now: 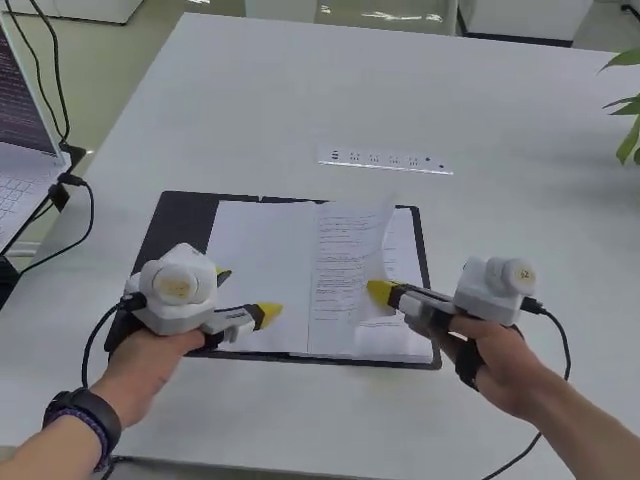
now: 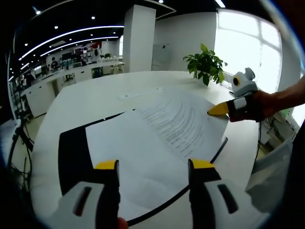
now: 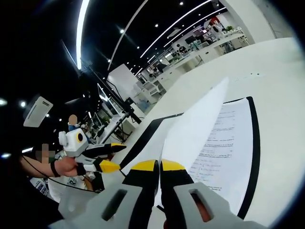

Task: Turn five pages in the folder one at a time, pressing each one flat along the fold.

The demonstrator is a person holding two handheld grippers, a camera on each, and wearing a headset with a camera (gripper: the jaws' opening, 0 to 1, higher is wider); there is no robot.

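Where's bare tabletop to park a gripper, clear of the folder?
Widest free patch: table beyond the power strip. Also bare: right of the folder, toward the plant. Crowded on the left, where laptop and cables sit beside the folder.

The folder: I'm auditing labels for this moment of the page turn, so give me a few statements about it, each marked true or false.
1. The right gripper is shut on a page. True.
2. The left gripper is shut on the folder's black cover. False: its jaws stand open and hold nothing.
3. The folder lies closed. False: it lies open on the table.
4. The held page is raised off the sheets below it. True.
5. A power strip lies on the table beyond the folder. True.
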